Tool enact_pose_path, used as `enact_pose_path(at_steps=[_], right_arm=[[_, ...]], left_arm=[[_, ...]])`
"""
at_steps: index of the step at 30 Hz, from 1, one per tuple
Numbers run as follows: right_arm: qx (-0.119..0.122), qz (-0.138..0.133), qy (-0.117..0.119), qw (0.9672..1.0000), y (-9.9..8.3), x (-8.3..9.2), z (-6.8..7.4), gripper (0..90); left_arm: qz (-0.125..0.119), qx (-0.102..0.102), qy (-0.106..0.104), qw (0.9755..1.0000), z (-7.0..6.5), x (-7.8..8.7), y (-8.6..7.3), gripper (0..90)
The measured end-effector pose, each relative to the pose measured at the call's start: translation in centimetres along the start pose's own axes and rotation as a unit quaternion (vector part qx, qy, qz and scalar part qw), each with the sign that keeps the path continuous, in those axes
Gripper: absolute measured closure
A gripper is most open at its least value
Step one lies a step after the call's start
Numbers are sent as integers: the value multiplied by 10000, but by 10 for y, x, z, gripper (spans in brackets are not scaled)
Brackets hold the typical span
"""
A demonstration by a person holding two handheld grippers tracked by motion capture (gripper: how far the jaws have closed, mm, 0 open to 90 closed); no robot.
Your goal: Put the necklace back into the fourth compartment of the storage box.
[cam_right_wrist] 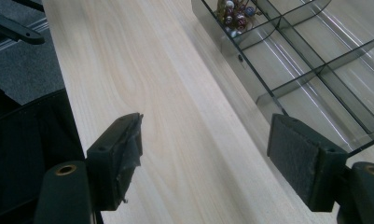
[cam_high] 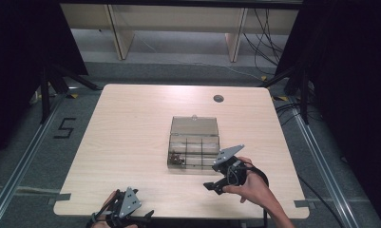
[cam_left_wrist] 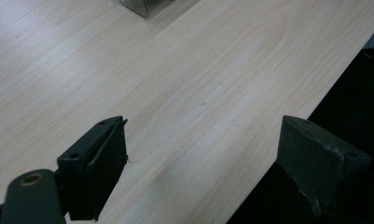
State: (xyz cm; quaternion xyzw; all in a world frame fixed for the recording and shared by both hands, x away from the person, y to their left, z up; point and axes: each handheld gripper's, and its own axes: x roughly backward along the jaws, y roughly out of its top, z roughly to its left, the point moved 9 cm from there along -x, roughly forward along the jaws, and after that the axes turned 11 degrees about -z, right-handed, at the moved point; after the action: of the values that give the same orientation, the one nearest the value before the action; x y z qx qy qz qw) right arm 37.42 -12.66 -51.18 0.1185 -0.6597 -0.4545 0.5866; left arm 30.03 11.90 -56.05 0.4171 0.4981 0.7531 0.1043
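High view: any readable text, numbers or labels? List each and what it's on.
"5" – dark tape mark on the grey floor left of the table.
Nothing else is readable: the clear compartment box and the beads in its corner compartment carry no lettering that can be made out, nor do the grey plates on the claws.
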Motion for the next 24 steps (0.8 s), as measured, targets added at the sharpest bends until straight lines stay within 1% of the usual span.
enact_pose_path(at_steps=[1, 5, 7, 8, 9, 10, 12, 13, 14, 15, 16, 17, 18, 19, 20, 21, 22, 23, 24], right_arm=[[-71, 32, 36, 10000, -2, 1, 1, 271], [-16, 20, -60, 10000, -4, 2, -1, 270], [-9, 3, 8, 10000, -5, 2, -1, 270], [-26, 5, -25, 10000, -5, 3, -1, 270], [-99, 9, -47, 9999, -6, 4, 0, 271], [-58, -12, -30, 10000, -6, 4, 0, 270], [-94, -15, -54, 9999, -6, 6, 0, 270], [-138, -61, -33, 9999, -7, 5, 1, 270], [-125, -83, -36, 9999, -7, 5, 0, 270], [-194, 24, -35, 9998, -10, 8, 1, 268], [-152, -78, -70, 9998, -9, 6, -1, 265], [-173, -36, -59, 9998, -11, 7, 0, 263], [-191, -62, -98, 9998, -12, 7, -1, 259], [-167, 2, -115, 9998, -14, 9, -2, 254], [-167, -6, -148, 9998, -15, 9, -3, 249], [-258, 33, -91, 9996, -16, 11, -1, 245], [-256, 27, -125, 9996, -18, 10, -2, 244], [-247, 15, -127, 9996, -18, 10, -2, 241], [-216, -55, -143, 9996, -18, 10, -2, 240]], left_arm=[[-2, -7, 1, 10000, 0, 0, 0, 155], [83, -45, -28, 10000, 1, 2, -1, 155], [55, -24, -13, 10000, 1, 2, 0, 155], [63, -42, -3, 10000, 1, 2, -1, 155], [46, -41, 0, 10000, 1, 1, 0, 155], [11, -43, -9, 10000, 1, 0, 0, 155], [12, -36, -13, 10000, 0, 0, 0, 155], [5, -13, -6, 10000, 0, 0, 0, 155], [8, -42, -12, 10000, 1, 0, 0, 155], [1, -36, -18, 10000, 1, 0, 0, 155], [-4, -36, -17, 10000, 1, 0, 0, 155], [3, -44, -19, 10000, 1, 0, 0, 155], [10, -48, -9, 10000, 1, 1, 0, 155], [-8, -38, -15, 10000, 1, 0, 0, 155], [19, 38, -12, 10000, 0, 0, -1, 155], [11, 37, -6, 10000, -1, 0, 0, 155], [12, 41, -11, 10000, -1, 0, 0, 155], [9, 42, -5, 10000, -1, 0, 0, 155], [-3, -29, -12, 10000, 0, 0, 0, 155]])
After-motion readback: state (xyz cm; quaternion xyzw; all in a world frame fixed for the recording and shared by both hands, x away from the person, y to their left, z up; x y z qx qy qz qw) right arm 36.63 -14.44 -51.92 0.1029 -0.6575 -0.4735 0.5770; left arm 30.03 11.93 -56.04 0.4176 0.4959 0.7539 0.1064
